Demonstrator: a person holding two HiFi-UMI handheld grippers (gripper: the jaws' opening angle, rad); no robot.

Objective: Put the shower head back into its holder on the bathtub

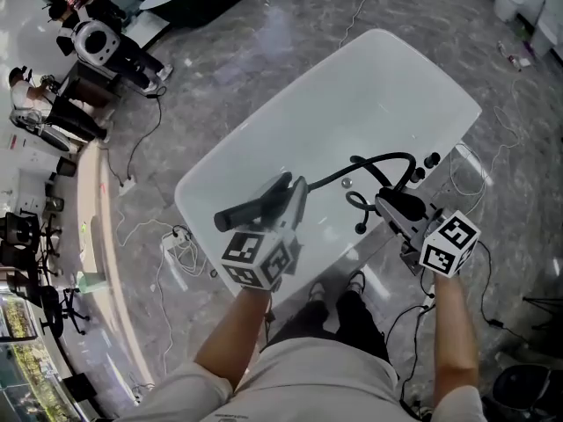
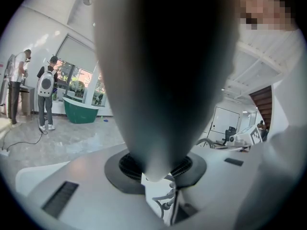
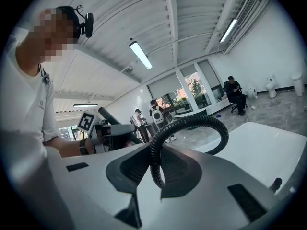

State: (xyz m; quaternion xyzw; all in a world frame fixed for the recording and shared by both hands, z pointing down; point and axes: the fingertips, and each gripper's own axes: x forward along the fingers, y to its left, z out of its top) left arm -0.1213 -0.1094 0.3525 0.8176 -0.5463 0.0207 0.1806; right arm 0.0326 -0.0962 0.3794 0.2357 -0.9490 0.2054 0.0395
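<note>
A black shower head [image 1: 253,206] lies crosswise in my left gripper [image 1: 291,200], which is shut on it above the near left part of the white bathtub [image 1: 378,86]. In the left gripper view the shower head [image 2: 168,71] fills the picture between the jaws of the left gripper [image 2: 156,177]. Its black ribbed hose [image 1: 380,159] arcs over to the right rim. My right gripper [image 1: 387,202] is shut on the hose [image 3: 192,121], which loops up out of the right gripper [image 3: 158,176]. Black fittings [image 1: 430,160] stand on the tub's right rim, just beyond that gripper.
Cables [image 1: 180,249] trail over the grey marble floor left of the tub. Equipment and people [image 1: 26,95] crowd the far left. A green tub [image 2: 79,111] stands across the room, with people [image 2: 46,92] beside it. A seated person [image 3: 235,95] and toilets [image 3: 271,86] are at the right.
</note>
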